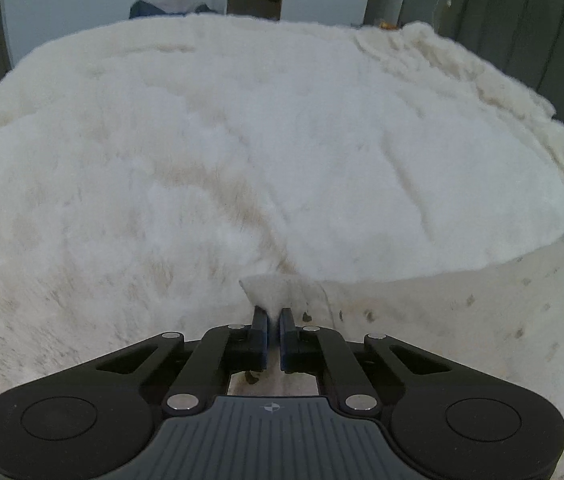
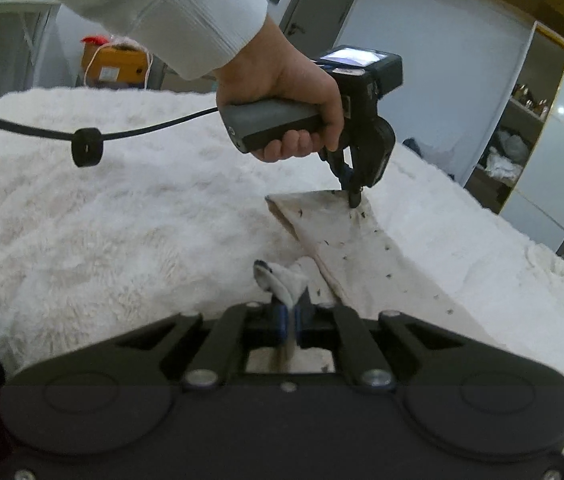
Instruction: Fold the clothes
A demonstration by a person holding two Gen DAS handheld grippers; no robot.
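A fluffy white garment (image 1: 282, 140) covers nearly the whole left wrist view, and one edge is turned over to bare its cream lining (image 1: 462, 320) with small dark specks. My left gripper (image 1: 273, 314) is shut on a furry corner of it. From the right wrist, the same left gripper (image 2: 354, 200) is held by a hand (image 2: 282, 92) and its tips press on the far end of the lining strip (image 2: 362, 252). My right gripper (image 2: 291, 308) is shut on a bunched white corner at the near end of that strip.
A black cable with a round clip (image 2: 88, 146) hangs across the fur (image 2: 122, 220). A grey padded headboard (image 1: 542, 40) stands at the far right. Open shelves (image 2: 522, 140) and an orange box (image 2: 116, 66) sit beyond the bed.
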